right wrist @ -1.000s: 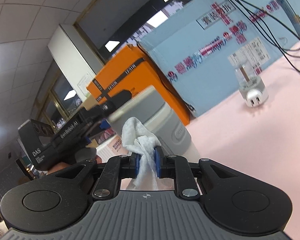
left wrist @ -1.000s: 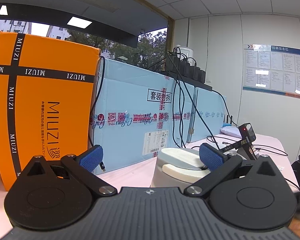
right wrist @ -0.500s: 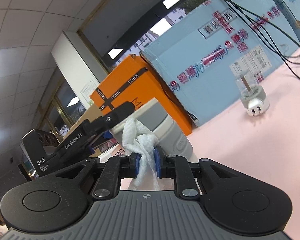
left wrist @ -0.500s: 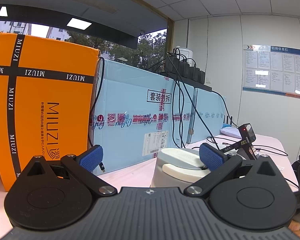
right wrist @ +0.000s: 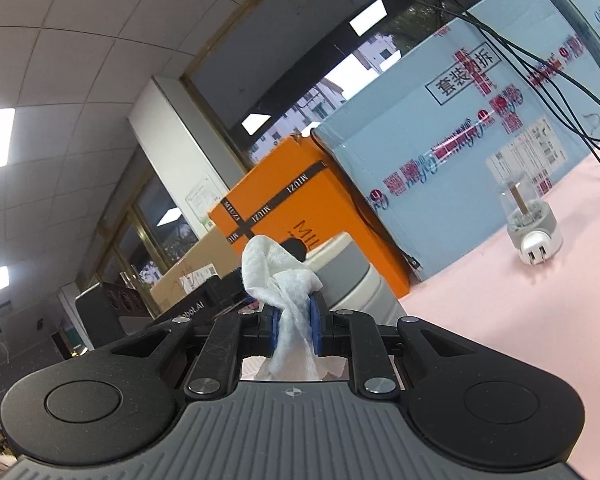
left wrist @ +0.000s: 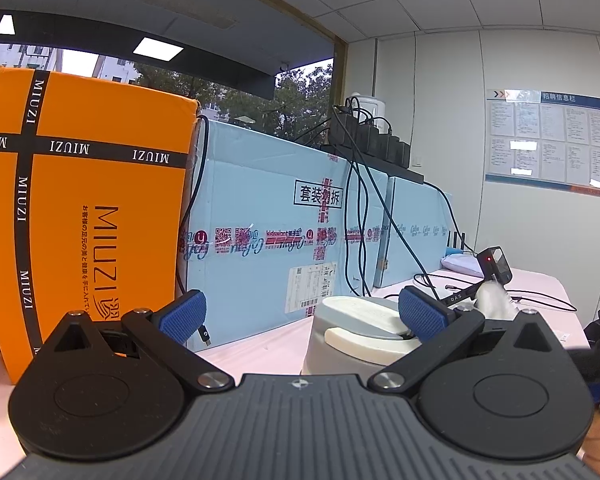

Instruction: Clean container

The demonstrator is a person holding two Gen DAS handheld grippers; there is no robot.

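Pink bench (right wrist: 500, 320) is seen under one grey container (left wrist: 356, 340), which is stood between the wide-apart blue pads of the left tool (left wrist: 300, 316), not squeezed. One white wipe (right wrist: 284, 280) is pinched tight in the right tool (right wrist: 294, 326) and has been brought closer beside the container, so wiping looks ready to start.

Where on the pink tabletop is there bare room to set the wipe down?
The pink tabletop is bare between the grey container and the plug-in diffuser. A second bare strip lies before the blue carton, beside the dangling USB plug. The far end is crowded with black cables.
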